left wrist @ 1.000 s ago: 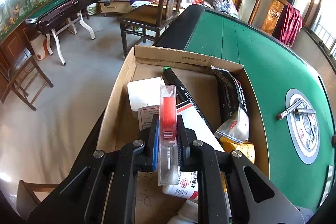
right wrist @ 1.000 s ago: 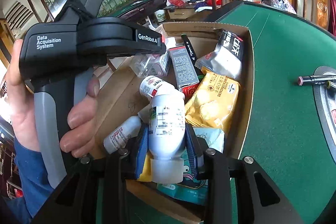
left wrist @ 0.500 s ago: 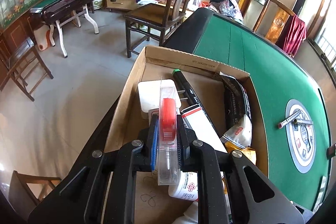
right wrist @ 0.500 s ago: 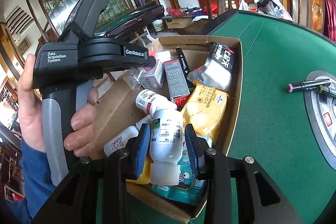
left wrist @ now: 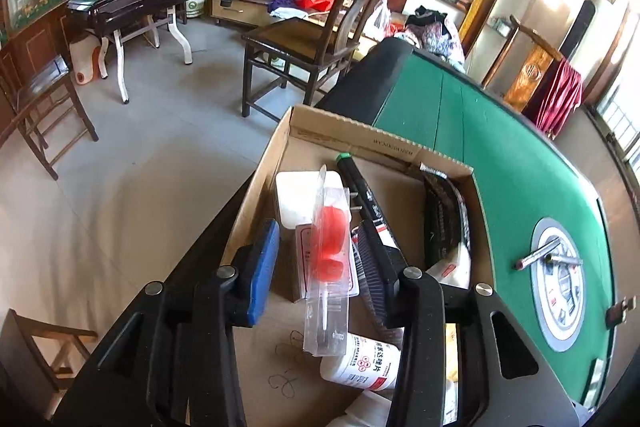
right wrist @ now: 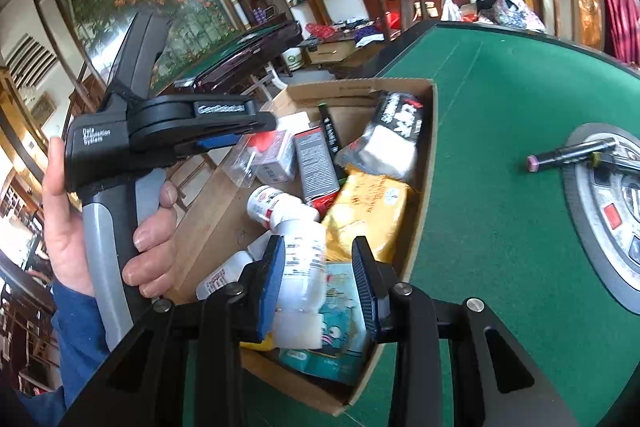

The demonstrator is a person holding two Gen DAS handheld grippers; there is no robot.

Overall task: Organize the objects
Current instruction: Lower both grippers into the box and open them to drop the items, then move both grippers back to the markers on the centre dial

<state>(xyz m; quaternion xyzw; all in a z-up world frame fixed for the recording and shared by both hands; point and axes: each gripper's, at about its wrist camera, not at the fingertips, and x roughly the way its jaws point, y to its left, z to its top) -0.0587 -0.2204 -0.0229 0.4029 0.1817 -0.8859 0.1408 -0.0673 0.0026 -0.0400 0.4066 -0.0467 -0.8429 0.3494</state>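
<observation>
The left gripper (left wrist: pixel 320 267) is opening, its fingers (left wrist: pixel 262 271) spreading apart over the cardboard box (left wrist: pixel 256 211); the clear blister pack with a red cap inside (left wrist: pixel 328 259) is sitting between them, touching neither pad and tipping down toward the box. The right gripper (right wrist: pixel 320 279) has its fingers (right wrist: pixel 272 279) set apart around a white bottle (right wrist: pixel 300 267); the left pad is lying against the bottle's side, while a gap is showing at the right pad, so a firm pinch cannot be told. The bottle is hanging just above the box's near end, over a teal packet (right wrist: pixel 340 311) and beside a yellow snack bag (right wrist: pixel 368 211). A second white bottle (left wrist: pixel 360 363), a black marker (left wrist: pixel 360 187) and a dark pouch (right wrist: pixel 396 131) are lying in the box, which is resting on the green bench (right wrist: pixel 500 187). A hand (right wrist: pixel 80 227) is gripping the left gripper's handle.
</observation>
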